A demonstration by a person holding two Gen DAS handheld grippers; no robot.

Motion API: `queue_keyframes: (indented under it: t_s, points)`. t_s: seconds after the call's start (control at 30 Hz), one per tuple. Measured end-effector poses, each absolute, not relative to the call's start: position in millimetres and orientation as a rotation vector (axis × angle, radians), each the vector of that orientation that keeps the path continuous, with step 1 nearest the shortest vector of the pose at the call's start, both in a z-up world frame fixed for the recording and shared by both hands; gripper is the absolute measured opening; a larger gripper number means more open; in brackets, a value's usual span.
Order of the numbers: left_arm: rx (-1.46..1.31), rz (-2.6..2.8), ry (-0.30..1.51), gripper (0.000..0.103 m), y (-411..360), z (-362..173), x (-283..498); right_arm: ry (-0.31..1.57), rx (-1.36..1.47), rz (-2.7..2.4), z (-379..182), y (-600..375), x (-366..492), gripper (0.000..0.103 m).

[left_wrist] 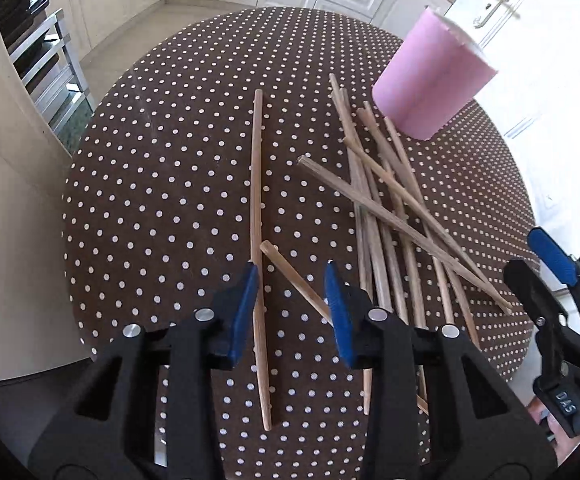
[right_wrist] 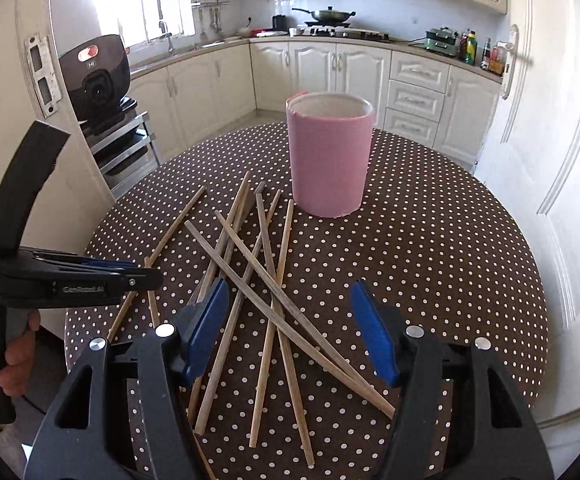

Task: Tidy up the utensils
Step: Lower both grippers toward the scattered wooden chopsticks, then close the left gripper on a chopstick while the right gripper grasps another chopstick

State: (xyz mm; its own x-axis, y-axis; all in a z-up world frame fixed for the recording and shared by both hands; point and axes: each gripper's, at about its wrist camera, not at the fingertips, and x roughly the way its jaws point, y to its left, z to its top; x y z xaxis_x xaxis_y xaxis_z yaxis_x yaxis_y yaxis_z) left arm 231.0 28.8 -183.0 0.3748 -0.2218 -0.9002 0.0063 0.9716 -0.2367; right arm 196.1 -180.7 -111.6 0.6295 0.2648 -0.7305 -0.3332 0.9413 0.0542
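Hovering over the round brown polka-dot table (right_wrist: 430,248), both black blue-padded grippers have jaws apart, empty: left gripper (left_wrist: 292,300) above two stray wooden chopsticks (left_wrist: 256,216), right gripper (right_wrist: 290,328) above the crisscrossed chopstick pile (right_wrist: 265,276) lying just before the upright pink cylindrical holder (right_wrist: 330,160).

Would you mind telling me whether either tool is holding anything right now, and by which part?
Nothing is held: the left tool and right tool are open above the chopsticks.

home kitchen — cream cabinets (right_wrist: 416,92) | wok (right_wrist: 328,14) on stove | sink tap (right_wrist: 164,32)
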Motion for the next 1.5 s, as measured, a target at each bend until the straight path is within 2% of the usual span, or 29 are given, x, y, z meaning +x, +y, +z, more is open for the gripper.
queue_keyframes:
  t_s: [0.1, 0.17, 0.37, 0.43, 0.67, 1.07, 1.43, 1.5]
  points:
    - [-0.214, -0.137, 1.176, 0.031, 28, -184, 236, 0.833, -0.106, 0.363, -112, -178, 201, 0.055]
    - [-0.219, -0.123, 1.166, 0.019, 27, -183, 238, 0.845, -0.124, 0.369, -115, -176, 207, 0.050]
    - [-0.233, -0.123, 1.162, 0.008, 24, -193, 244, 0.898, -0.183, 0.407, -122, -165, 226, 0.042]
    - [-0.254, -0.137, 1.152, 0.007, 26, -193, 244, 0.911, -0.202, 0.442, -122, -159, 233, 0.038]
    - [-0.257, -0.175, 1.126, 0.007, 26, -184, 246, 0.957, -0.318, 0.539, -131, -127, 253, 0.015]
    - [-0.254, -0.207, 1.064, 0.006, 29, -159, 253, 1.073, -0.439, 0.602, -152, -94, 289, 0.007]
    - [-0.227, -0.222, 1.015, 0.006, 24, -136, 256, 1.113, -0.508, 0.567, -159, -84, 299, 0.009]
    - [-0.222, -0.219, 1.012, 0.006, 21, -135, 256, 1.115, -0.506, 0.558, -164, -81, 299, 0.007]
